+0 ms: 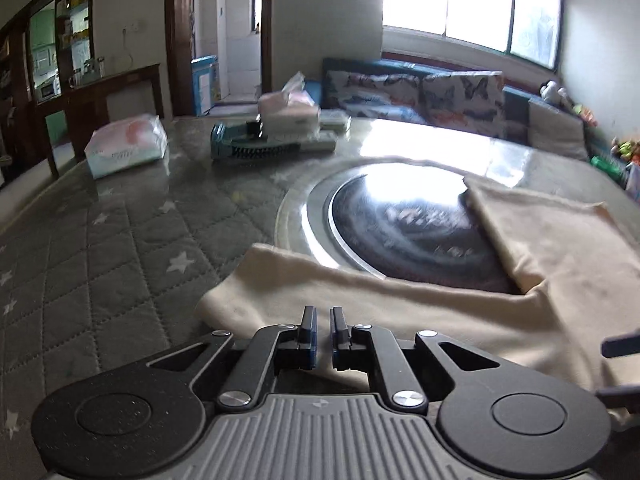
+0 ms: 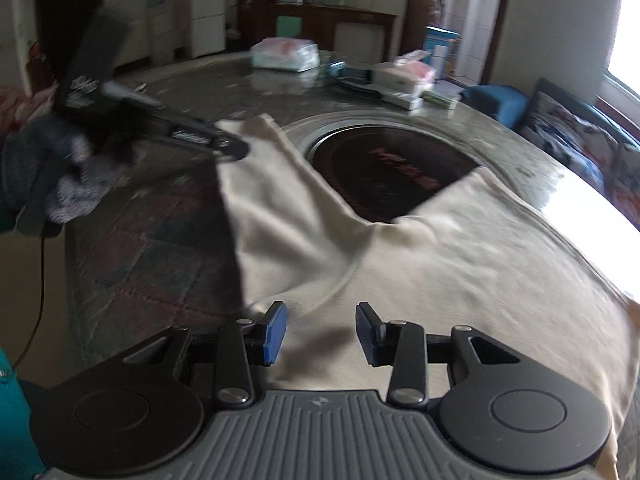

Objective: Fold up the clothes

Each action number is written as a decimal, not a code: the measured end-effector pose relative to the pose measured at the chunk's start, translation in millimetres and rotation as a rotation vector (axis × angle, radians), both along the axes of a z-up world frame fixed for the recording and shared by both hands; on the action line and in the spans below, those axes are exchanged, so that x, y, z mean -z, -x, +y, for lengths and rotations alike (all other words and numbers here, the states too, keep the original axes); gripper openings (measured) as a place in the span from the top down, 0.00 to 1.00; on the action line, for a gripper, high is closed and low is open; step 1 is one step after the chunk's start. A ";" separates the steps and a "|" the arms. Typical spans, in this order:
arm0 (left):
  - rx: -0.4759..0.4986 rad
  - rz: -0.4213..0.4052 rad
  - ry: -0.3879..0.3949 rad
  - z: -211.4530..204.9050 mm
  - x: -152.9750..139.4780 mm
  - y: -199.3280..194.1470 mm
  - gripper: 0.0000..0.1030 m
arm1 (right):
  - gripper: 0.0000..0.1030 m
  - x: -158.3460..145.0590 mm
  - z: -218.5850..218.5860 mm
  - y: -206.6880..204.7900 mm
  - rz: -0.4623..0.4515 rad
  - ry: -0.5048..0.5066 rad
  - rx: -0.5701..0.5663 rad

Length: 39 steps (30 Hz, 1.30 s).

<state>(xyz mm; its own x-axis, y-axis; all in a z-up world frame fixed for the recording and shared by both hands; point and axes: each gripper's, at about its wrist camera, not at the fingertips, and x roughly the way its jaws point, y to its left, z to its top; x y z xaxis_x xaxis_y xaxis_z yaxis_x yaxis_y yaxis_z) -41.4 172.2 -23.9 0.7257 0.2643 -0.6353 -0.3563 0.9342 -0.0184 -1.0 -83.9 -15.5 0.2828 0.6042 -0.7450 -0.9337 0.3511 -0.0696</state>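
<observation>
Left wrist view, left gripper (image 1: 323,322) fingers nearly closed, grip on cream garment (image 1: 400,304) unclear, right gripper (image 2: 321,326) spread wide over garment, holding nothing, beside round cooktop (image 2: 390,166).

One cream garment (image 1: 400,304) spread at 6 o'clock. One round black hotplate (image 1: 404,224) at table centre. Two tissue packs: one (image 1: 126,146) at 10 o'clock, one (image 1: 288,114) at 12. Two grippers.

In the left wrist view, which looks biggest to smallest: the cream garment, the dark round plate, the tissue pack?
1. Cream garment, though it lies nearest the camera.
2. Dark round plate.
3. Tissue pack, though it sits farthest away.
</observation>
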 end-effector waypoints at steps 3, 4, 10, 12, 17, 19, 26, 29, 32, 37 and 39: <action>-0.025 0.001 -0.011 2.6 0.2 0.7 0.91 | 0.63 0.2 2.4 10.4 -0.042 0.005 -0.032; -0.033 -0.001 -0.011 3.7 -0.5 1.7 0.91 | 0.63 -1.4 2.2 12.3 -0.051 0.002 -0.036; -0.113 -0.002 -0.016 11.5 -2.2 9.7 0.88 | 0.63 3.0 2.7 14.8 -0.040 -0.009 -0.041; -0.155 -0.011 -0.009 14.0 -3.3 15.8 0.75 | 0.63 1.3 1.9 14.4 -0.038 -0.014 -0.036; -0.223 -0.025 -0.014 18.0 -5.6 26.7 0.46 | 0.61 -8.2 -5.3 12.5 -0.027 -0.049 -0.022; -0.232 -0.018 0.003 20.6 -4.6 26.1 0.39 | 0.60 -9.6 -7.7 11.1 -0.032 -0.053 -0.009; -0.217 -0.027 0.032 21.4 -2.1 19.9 0.42 | 0.59 -12.7 -18.6 6.3 -0.038 -0.065 0.040; -0.226 -0.024 0.077 26.4 0.6 14.7 0.64 | 0.59 -13.8 -23.3 4.3 -0.035 -0.072 0.056; -0.257 -0.036 0.100 30.8 2.8 13.6 0.86 | 0.59 -15.4 -28.4 2.2 -0.030 -0.083 0.073; -0.267 -0.096 0.129 31.2 -7.6 17.1 0.98 | 0.59 -18.0 -36.9 -1.3 -0.021 -0.101 0.102; -0.228 -0.145 0.119 21.1 -22.1 19.5 0.98 | 0.59 -19.0 -40.3 -2.8 -0.017 -0.108 0.114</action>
